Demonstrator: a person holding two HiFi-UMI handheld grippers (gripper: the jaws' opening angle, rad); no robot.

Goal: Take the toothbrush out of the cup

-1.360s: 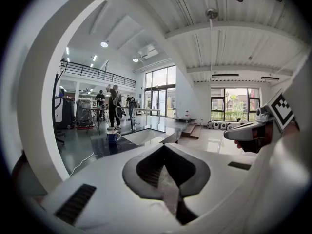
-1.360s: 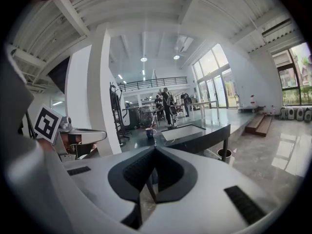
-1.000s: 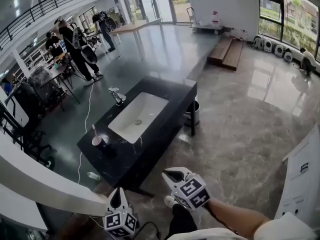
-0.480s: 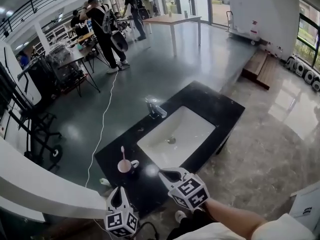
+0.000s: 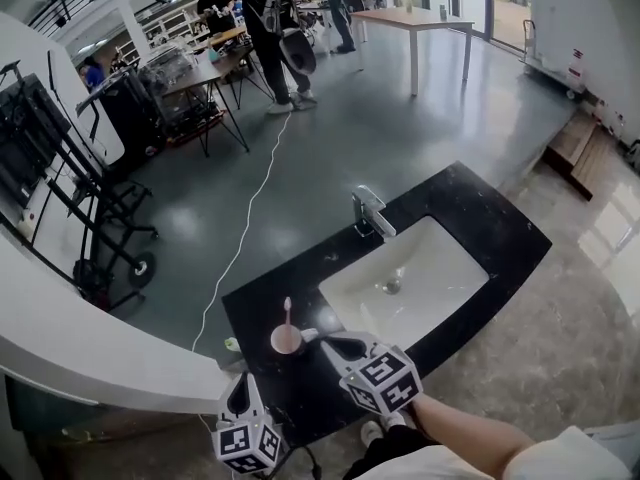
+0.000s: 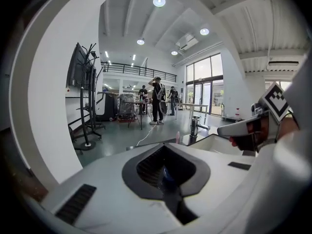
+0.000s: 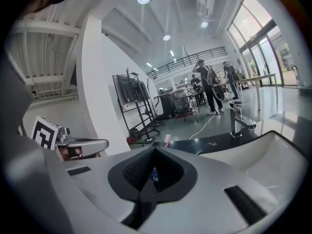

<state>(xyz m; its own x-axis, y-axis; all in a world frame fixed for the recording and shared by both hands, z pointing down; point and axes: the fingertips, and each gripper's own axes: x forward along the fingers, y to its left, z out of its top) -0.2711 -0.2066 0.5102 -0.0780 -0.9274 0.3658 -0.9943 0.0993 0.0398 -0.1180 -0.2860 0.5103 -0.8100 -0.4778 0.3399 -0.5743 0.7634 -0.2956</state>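
Left gripper (image 6: 165, 149) seen along its own jaws: the two white jaws lie together, with nothing between them. Just above their tip rises the pink head of the toothbrush (image 6: 177, 137), its lower part hidden behind the gripper. Beyond lie the dark worktop (image 6: 146, 144), a chrome tap (image 6: 195, 126) and the white basin (image 6: 217, 143). At right, the right gripper (image 6: 223, 129), bearing its marker cube, points left. Background: a black rack (image 6: 84, 96) on the grey floor and standing people (image 6: 157, 101) beside tables.
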